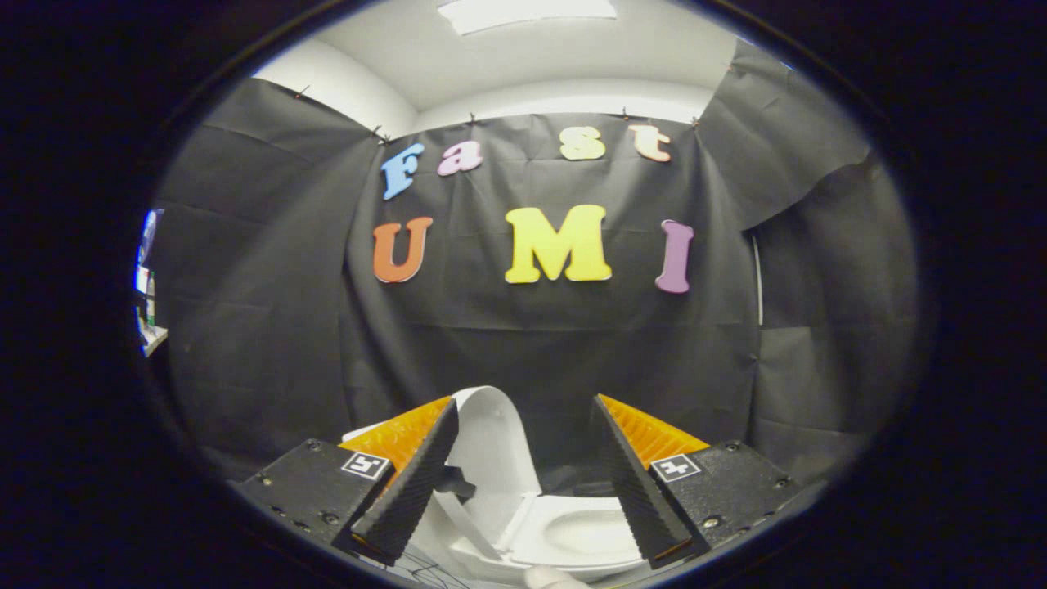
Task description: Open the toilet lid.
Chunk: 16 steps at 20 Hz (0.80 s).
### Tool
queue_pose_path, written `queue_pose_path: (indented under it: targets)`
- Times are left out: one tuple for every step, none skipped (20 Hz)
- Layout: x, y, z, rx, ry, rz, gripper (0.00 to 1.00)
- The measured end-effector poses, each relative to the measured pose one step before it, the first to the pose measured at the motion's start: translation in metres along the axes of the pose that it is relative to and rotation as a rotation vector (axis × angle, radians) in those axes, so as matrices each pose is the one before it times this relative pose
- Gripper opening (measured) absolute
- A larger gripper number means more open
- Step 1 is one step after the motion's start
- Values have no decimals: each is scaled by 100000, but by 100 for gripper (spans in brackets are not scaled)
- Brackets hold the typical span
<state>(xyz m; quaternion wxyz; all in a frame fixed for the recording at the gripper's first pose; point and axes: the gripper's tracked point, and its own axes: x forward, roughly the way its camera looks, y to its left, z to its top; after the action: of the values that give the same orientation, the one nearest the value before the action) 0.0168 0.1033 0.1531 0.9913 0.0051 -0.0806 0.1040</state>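
A white toilet sits low ahead of my gripper. Its lid stands raised, close to upright, just right of my left finger. Below it the seat and bowl lie uncovered between the fingers. My gripper is open, its fingers spread wide with nothing held between them. The left finger is very near the lid's edge; I cannot tell whether it touches. The right finger stands apart from the toilet parts.
Black cloth walls close the booth behind and beside the toilet. A white ceiling with a light panel is overhead. A gap in the cloth at the far left shows some shelving.
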Motion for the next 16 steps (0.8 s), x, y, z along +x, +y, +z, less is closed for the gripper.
queue_pose_path:
  targets:
    - [-720, -1606, -497, 808, 157, -1979, 100]
    - [-845, -1222, -770, 615, 210, -1525, 100]
    - [-760, -1447, -805, 79, 914, -2097, 100]
    - [-673, -1570, -845, 385, 366, -2246, 100]
    - [-648, -1358, -953, 440, 899, -1963, 100]
    - [-572, -1254, -1114, 867, 649, -1825, 100]
    - [-518, -1169, -1215, 686, 908, -1605, 100]
    - [-381, -983, -1278, 72, 586, -1426, 100]
    - [-255, -1028, -1286, -766, 1712, -1950, 100]
    - [-200, -852, -1367, -1122, 1710, -1258, 100]
    - [-248, -796, -1019, -1008, 1306, -1713, 100]
    - [-367, -735, -766, -892, 641, -1499, 100]
    - [-345, -694, -545, -682, 458, -1711, 100]
    - [-170, -403, -490, -510, 309, -722, 100]
    - [-191, -200, -304, -150, 725, -584, 100]
    - [-58, -156, -300, 58, 462, -222, 100]
